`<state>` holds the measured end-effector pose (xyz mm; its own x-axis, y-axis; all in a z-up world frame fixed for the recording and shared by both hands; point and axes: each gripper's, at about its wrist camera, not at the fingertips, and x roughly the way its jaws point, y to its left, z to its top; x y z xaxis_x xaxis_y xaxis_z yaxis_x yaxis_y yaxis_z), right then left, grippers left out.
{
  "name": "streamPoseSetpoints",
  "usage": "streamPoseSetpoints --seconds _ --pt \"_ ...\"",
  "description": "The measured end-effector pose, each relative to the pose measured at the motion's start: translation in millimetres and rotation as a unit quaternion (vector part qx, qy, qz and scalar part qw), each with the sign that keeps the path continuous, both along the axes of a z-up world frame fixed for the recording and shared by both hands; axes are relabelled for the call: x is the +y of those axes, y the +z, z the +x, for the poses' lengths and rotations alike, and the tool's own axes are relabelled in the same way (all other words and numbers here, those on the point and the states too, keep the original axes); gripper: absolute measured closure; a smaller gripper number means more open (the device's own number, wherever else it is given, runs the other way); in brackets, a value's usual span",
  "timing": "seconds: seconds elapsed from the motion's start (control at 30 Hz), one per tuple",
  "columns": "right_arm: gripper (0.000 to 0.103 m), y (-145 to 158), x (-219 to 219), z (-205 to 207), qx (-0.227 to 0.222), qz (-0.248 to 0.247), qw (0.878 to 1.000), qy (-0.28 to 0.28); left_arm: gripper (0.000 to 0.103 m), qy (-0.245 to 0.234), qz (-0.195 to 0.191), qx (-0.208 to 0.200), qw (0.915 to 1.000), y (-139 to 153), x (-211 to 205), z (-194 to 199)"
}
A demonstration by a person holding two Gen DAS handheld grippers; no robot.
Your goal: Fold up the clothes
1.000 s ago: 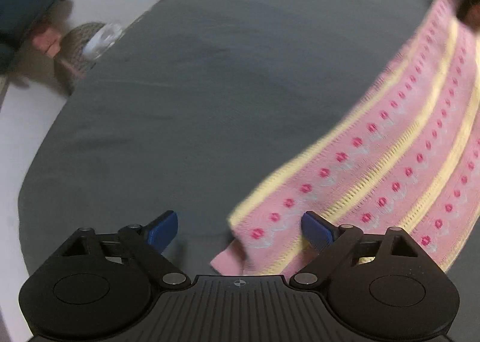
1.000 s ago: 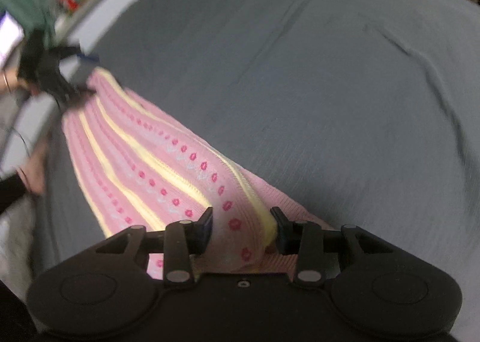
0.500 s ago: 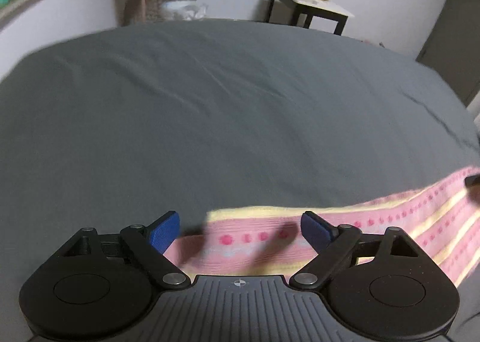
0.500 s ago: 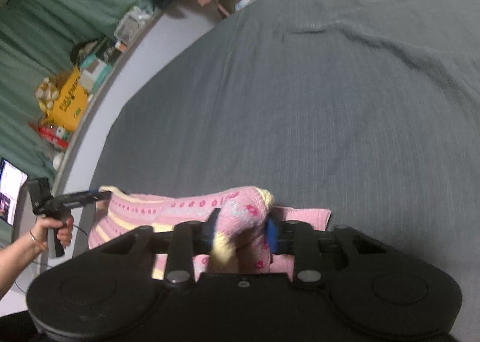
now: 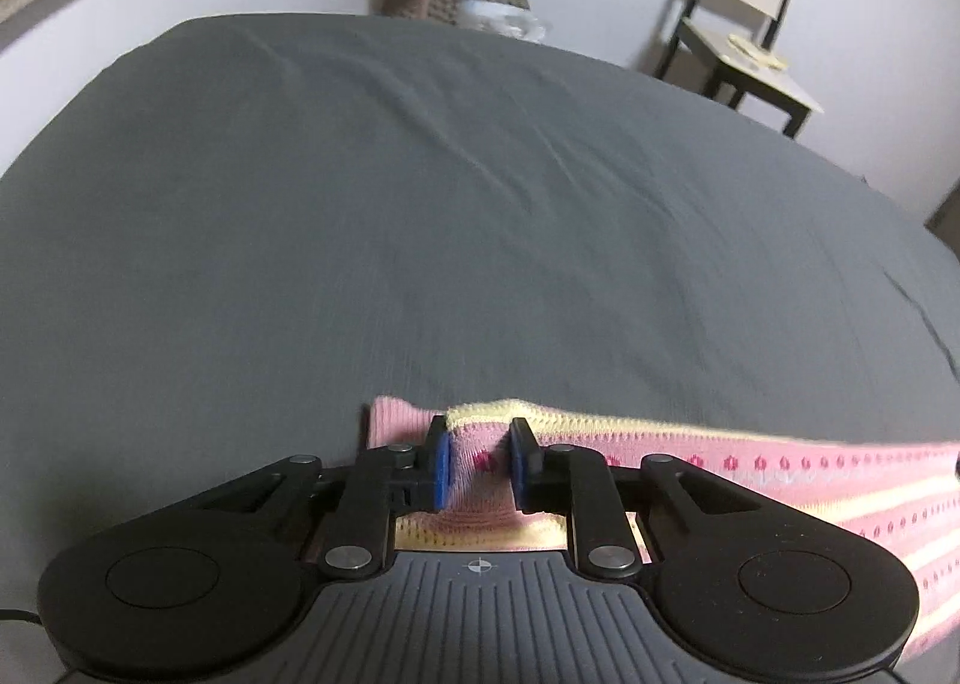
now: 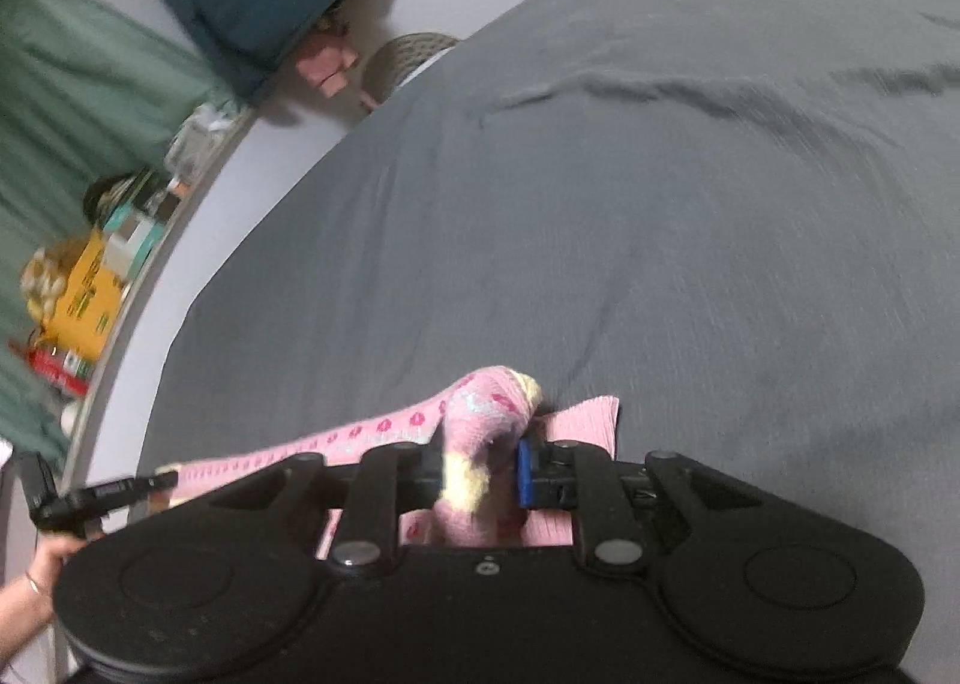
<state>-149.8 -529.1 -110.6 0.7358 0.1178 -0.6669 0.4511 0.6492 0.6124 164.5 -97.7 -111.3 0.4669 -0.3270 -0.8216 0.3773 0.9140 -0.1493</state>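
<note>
Grey bed (image 5: 420,216): soft, limp pink knit garment (image 5: 750,480). My left gripper (image 5: 478,471) fingers are closing on its corner; right gripper (image 6: 480,471) fingers pinch the bunched opposite corner.

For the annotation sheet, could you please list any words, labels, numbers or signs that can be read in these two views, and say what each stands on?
No text can be read in either view.
Yellow box on the shelf: dark print, too blurred to read.
Red packet below it: markings too blurred to read.
Pink striped garment: only a dotted pattern, no lettering.
</note>
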Motion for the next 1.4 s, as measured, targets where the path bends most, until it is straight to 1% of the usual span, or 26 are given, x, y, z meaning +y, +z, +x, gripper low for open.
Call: streamPoseSetpoints --seconds 0.07,0.1,0.17,0.23,0.3,0.37,0.4,0.47,0.53,0.63,0.7,0.73,0.8,0.87,0.9,0.93,0.97,1.03,1.1,1.13,1.17,1.23,1.27,1.3,1.33,1.4 --pt "0.071 12 9 0 0.015 -0.045 0.999 0.011 0.076 -0.008 0.022 -0.008 0.9997 -12 -2 2" --pt "0.068 19 13 0 0.022 -0.069 0.997 0.018 0.071 -0.018 0.033 -0.015 0.9992 -12 -4 0" --pt "0.053 34 25 -3 0.042 -0.134 0.990 0.018 0.060 -0.030 0.048 -0.029 0.9980 -6 -2 5" --pt "0.052 48 39 -11 0.057 -0.200 0.978 0.006 0.032 -0.015 0.046 -0.033 0.9983 11 3 12" --pt "0.052 61 58 -17 0.046 -0.253 0.966 0.018 0.021 0.003 0.033 -0.041 0.9986 30 19 11" --pt "0.052 74 79 -23 0.022 -0.291 0.956 0.035 0.021 0.017 0.029 -0.051 0.9982 52 38 10" --pt "0.052 76 88 -24 0.010 -0.290 0.956 0.044 0.021 0.019 0.023 -0.053 0.9982 60 47 8" --pt "0.052 75 104 -25 -0.012 -0.265 0.963 0.056 0.021 0.007 0.007 -0.051 0.9987 74 59 -4" --pt "0.052 66 116 -22 -0.020 -0.239 0.968 0.065 0.021 -0.021 0.001 -0.049 0.9986 80 57 -17" --pt "0.052 42 127 -17 -0.010 -0.224 0.972 0.066 0.021 -0.095 0.015 -0.063 0.9934 71 42 -46" --pt "0.052 24 125 -17 0.020 -0.236 0.971 0.047 0.021 -0.144 0.028 -0.072 0.9865 55 26 -66" --pt "0.052 18 122 -26 0.019 -0.246 0.968 0.033 0.021 -0.162 0.038 -0.069 0.9836 44 20 -73" --pt "0.051 13 112 -45 0.023 -0.249 0.968 -0.004 0.021 -0.158 0.056 -0.053 0.9845 23 19 -77" --pt "0.050 15 106 -62 0.020 -0.236 0.971 -0.039 0.010 -0.143 0.065 -0.042 0.9866 9 25 -80" --pt "0.049 18 107 -66 0.032 -0.243 0.968 -0.050 0.006 -0.138 0.062 -0.047 0.9873 11 33 -83" --pt "0.049 22 110 -69 0.042 -0.257 0.964 -0.056 0.006 -0.136 0.056 -0.046 0.9880 15 43 -85" --pt "0.049 29 116 -72 0.034 -0.273 0.960 -0.057 0.006 -0.133 0.052 -0.045 0.9887 22 51 -86" --pt "0.049 42 134 -73 -0.003 -0.291 0.956 -0.041 0.006 -0.127 0.051 -0.076 0.9877 37 59 -95" --pt "0.040 45 157 -62 -0.027 -0.301 0.953 -0.005 0.006 -0.140 0.038 -0.125 0.9815 53 63 -113" --pt "0.027 41 166 -55 -0.030 -0.309 0.951 0.013 0.005 -0.149 0.030 -0.151 0.9768 61 64 -123" --pt "0.023 33 175 -45 -0.022 -0.325 0.945 0.028 0.005 -0.162 0.024 -0.169 0.9719 66 62 -133" --pt "0.022 10 179 -35 0.022 -0.337 0.941 0.034 0.004 -0.194 0.028 -0.174 0.9651 69 46 -148" --pt "0.013 -3 174 -34 0.035 -0.330 0.943 0.025 0.004 -0.209 0.033 -0.169 0.9627 70 40 -155" --pt "0.008 -8 172 -39 0.027 -0.333 0.942 0.005 0.004 -0.224 0.038 -0.162 0.9603 70 40 -165" --pt "0.005 -7 174 -41 0.036 -0.344 0.938 -0.008 0.004 -0.240 0.043 -0.158 0.9567 69 38 -173" --pt "0.005 2 193 -46 0.020 -0.381 0.924 -0.031 0.004 -0.261 0.053 -0.167 0.9495 70 37 -184"
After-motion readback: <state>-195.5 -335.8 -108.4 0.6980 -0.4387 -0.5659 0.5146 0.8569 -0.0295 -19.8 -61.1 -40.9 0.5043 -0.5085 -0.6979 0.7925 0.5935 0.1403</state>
